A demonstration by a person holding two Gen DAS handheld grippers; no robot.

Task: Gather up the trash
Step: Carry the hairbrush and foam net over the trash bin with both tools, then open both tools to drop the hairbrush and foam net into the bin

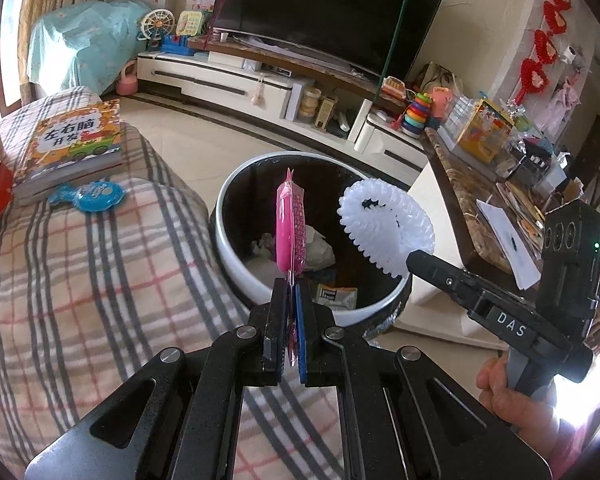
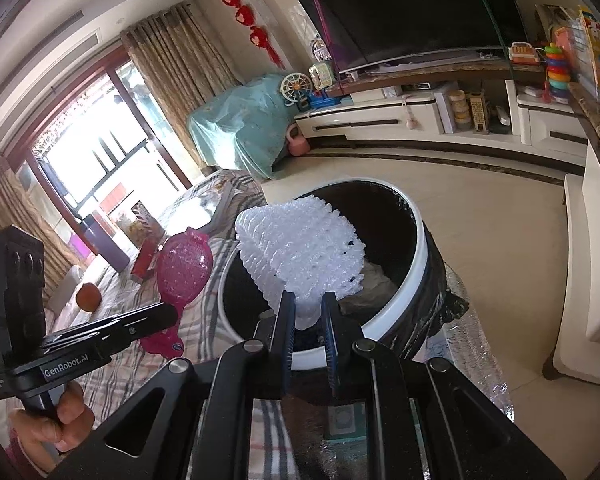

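Living room first: big dark curved television [image 1: 332,12] on a long white low cabinet [image 1: 260,84] at the back, pale tiled floor, and toys piled along the cabinet top. Nearer the camera, a sofa under a pink, grey and white checked blanket [image 1: 100,264] fills the left side of the left wrist view. Near its far edge lies an orange children's book with Chinese characters [image 1: 74,142], and just in front of the book sits a small blue fish-shaped plastic packet [image 1: 88,197].

Right beside the sofa's edge stands the round black trash bin with a white rim [image 1: 236,256], lined with a black bag. Crumpled paper and wrappers are already lying at the bottom.

Now the trash itself. The left gripper [image 1: 291,280] is pinching a pink fish-shaped plastic packet [image 1: 290,224] by its tail, pads pressed tight on it, with the packet standing upright over the near rim of the bin. The right gripper [image 2: 308,300] is clamped on a white foam fruit net [image 2: 300,252], which sticks up over the bin's open mouth. You can see a hand [image 1: 500,384] wrapped round the right gripper's handle.
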